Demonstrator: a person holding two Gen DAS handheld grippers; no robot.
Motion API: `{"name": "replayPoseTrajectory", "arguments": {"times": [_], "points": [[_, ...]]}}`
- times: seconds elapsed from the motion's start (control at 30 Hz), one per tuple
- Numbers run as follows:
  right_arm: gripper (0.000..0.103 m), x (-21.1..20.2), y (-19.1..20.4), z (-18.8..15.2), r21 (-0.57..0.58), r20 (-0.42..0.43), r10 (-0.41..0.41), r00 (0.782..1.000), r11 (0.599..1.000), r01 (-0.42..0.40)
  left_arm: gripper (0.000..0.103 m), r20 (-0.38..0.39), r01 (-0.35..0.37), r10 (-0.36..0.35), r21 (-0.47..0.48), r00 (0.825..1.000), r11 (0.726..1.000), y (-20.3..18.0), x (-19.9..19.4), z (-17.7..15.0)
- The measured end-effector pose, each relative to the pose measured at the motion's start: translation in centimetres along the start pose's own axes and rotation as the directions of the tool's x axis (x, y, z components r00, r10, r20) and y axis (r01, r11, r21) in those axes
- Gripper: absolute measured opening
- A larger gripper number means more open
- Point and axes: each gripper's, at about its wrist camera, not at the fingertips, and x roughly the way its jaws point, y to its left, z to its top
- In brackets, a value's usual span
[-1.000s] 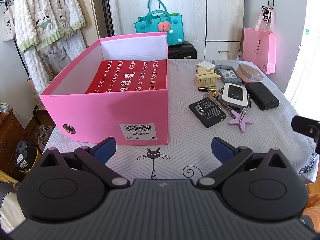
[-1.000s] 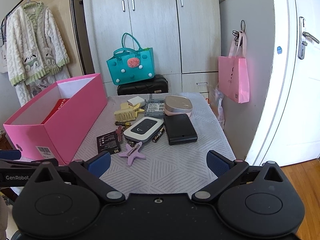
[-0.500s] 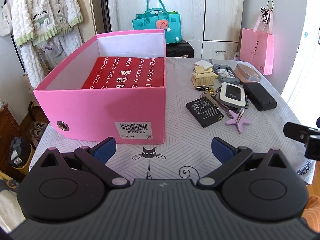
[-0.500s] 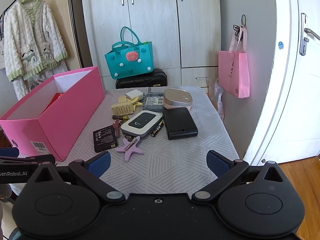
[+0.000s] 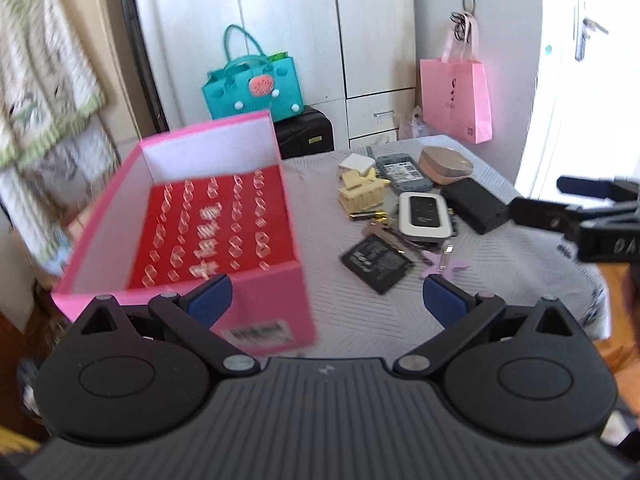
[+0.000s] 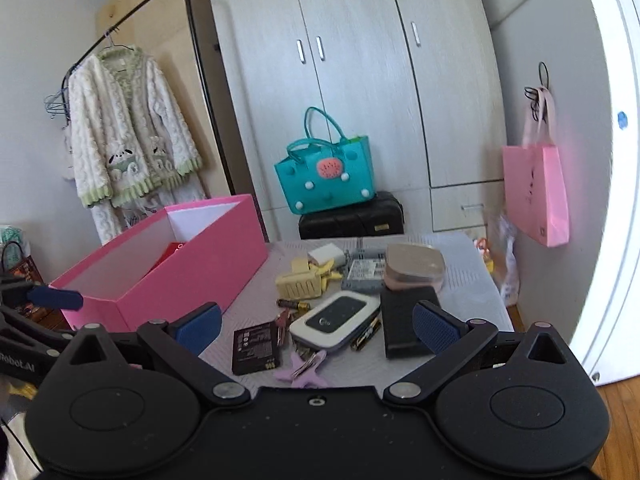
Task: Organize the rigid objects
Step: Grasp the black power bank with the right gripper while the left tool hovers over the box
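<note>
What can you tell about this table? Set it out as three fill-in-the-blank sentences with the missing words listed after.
1. Inside the pink box lies a flat item with white print, coloured ____.
2. The left gripper and the right gripper both have their jaws ____, holding nothing.
3. The white and black pocket router lies between the flat black battery and the black ____.

Missing words: red; open; case

matte pink cardboard box (image 5: 276,308), glossy white plastic router (image 6: 335,322), matte black power bank (image 5: 476,205), woven-looking cloth on the table (image 5: 352,320).
</note>
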Motion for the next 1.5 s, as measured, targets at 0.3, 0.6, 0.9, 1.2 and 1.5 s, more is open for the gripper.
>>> {"name": "replayPoseTrajectory", "arguments": {"times": [0.3, 0.6, 0.9, 1.2, 1.5], "points": [[0.103, 3.9, -4.1, 1.6, 0.046, -0.154, 0.015, 0.988, 0.999, -0.008, 0.103, 0.018, -0.121, 0.12, 0.083, 0.993, 0.989, 7.6, 1.2, 3.3], [0.095, 9.1, -6.3, 0.5, -0.027, -0.265, -0.094, 0.96, 0.996, 0.09, 0.095, -0.102, -0.281, 0.277, -0.023, 0.955, 0.96, 17.3, 6.6, 5.9], [0.065, 11.7, -7.5, 0.8, -0.084, -0.326, -0.103, 0.94, 0.993, 0.079, 0.028, -0.234, -0.23, 0.21, -0.061, 0.949, 0.971, 20.9, 12.0, 6.3], [0.072, 13.7, -7.4, 1.0, -0.113, -0.365, -0.08, 0.927, 0.993, 0.041, 0.017, -0.274, -0.222, 0.192, -0.085, 0.942, 0.971, 21.8, 14.3, 5.5], [0.067, 14.4, -7.9, 0.9, -0.097, -0.36, -0.07, 0.93, 0.995, 0.038, 0.007, -0.264, -0.229, 0.191, -0.12, 0.945, 0.966, 21.2, 14.4, 5.5]]}}
